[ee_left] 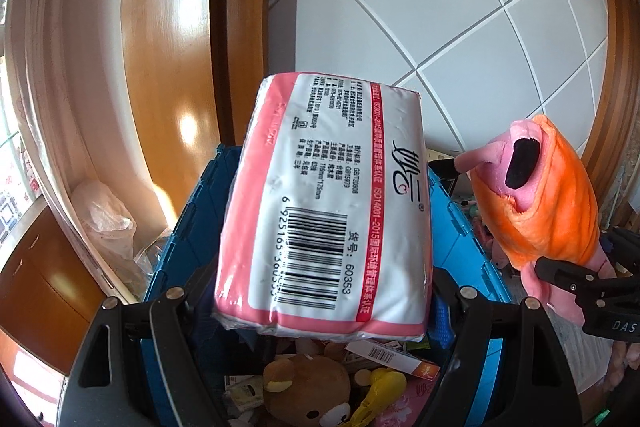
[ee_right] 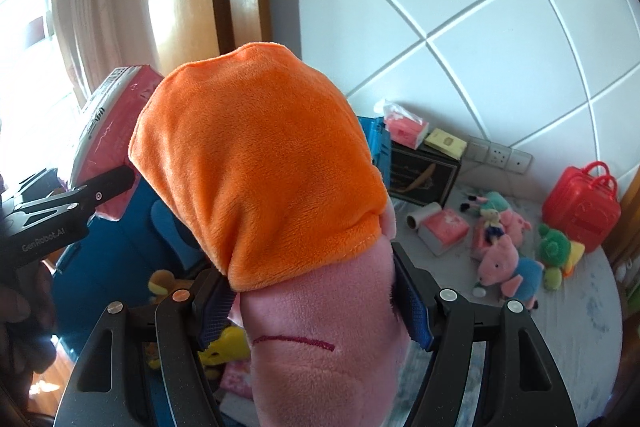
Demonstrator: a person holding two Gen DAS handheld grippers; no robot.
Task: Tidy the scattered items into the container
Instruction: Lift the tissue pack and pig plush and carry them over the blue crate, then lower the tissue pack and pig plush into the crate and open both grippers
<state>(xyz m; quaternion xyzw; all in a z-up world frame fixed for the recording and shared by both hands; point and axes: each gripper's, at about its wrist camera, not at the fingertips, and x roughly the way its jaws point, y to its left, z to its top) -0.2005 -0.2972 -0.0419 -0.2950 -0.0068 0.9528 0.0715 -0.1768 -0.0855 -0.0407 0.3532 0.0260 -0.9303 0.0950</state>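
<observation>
pink-and-white tissue pack [ee_left: 324, 211] with barcode; orange-dressed pink plush pig [ee_right: 280, 207].

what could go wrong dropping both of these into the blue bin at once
1. The tissue pack is wide and slick; held by one end in the left gripper, it could slip early.
2. The blue bin already holds a bear plush and boxes, so the pink plush in the right gripper may land on top and roll out.
</observation>
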